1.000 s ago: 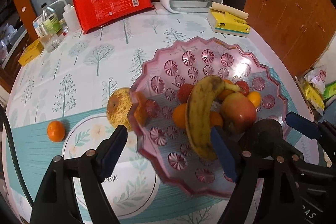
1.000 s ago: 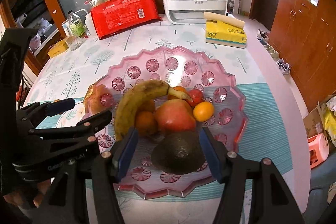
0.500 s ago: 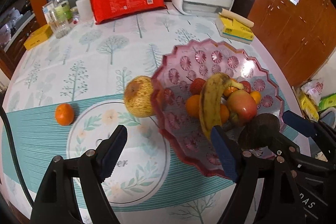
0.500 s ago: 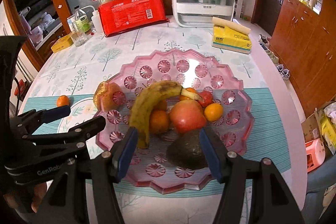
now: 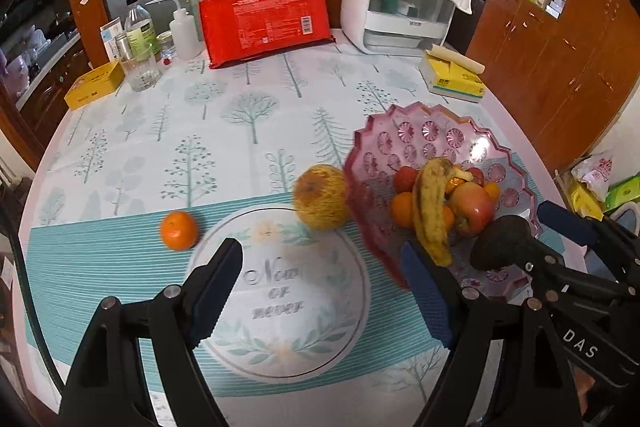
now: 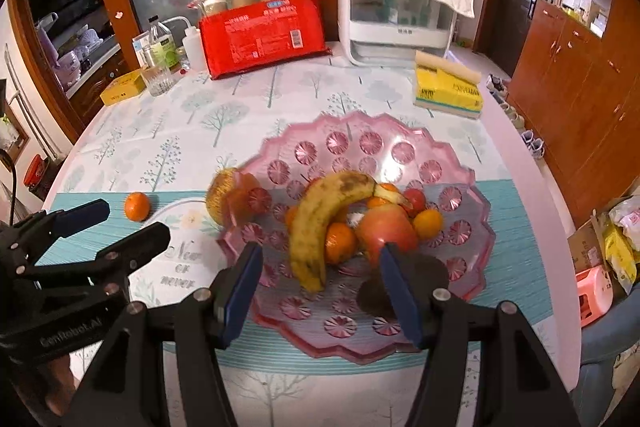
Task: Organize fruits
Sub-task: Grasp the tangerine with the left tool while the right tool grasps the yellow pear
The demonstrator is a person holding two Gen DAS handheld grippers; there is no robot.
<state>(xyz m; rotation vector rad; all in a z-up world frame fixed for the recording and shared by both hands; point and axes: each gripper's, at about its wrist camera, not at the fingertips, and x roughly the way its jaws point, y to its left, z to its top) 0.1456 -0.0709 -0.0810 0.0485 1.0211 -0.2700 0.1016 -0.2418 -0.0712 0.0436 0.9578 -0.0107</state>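
Both grippers have drawn back and up from the pink fruit plate [image 6: 472,183] over the last second, so more tablecloth shows under them and a small mandarin [image 5: 179,230] has come fully into the left wrist view. The left gripper [image 5: 320,291] hangs over the printed round placemat [image 5: 280,307], its jaws standing wide with nothing between them. The right gripper [image 6: 320,291] hovers over the plate's near rim, jaws partly apart and empty; the dark avocado [image 6: 404,287] lies behind its right finger, seemingly untouched.

On the plate lie a banana [image 6: 320,223], a red apple [image 6: 388,231] and several small oranges. Two fruits are still off it: a yellowish pear [image 5: 320,203] touching the plate's left rim, and the mandarin alone on the striped cloth. Both lie ahead of the left gripper, the mandarin ahead and to the left of its left finger, so the left hand is probably the nearer one for either. Being round, the mandarin needs no particular jaw alignment.
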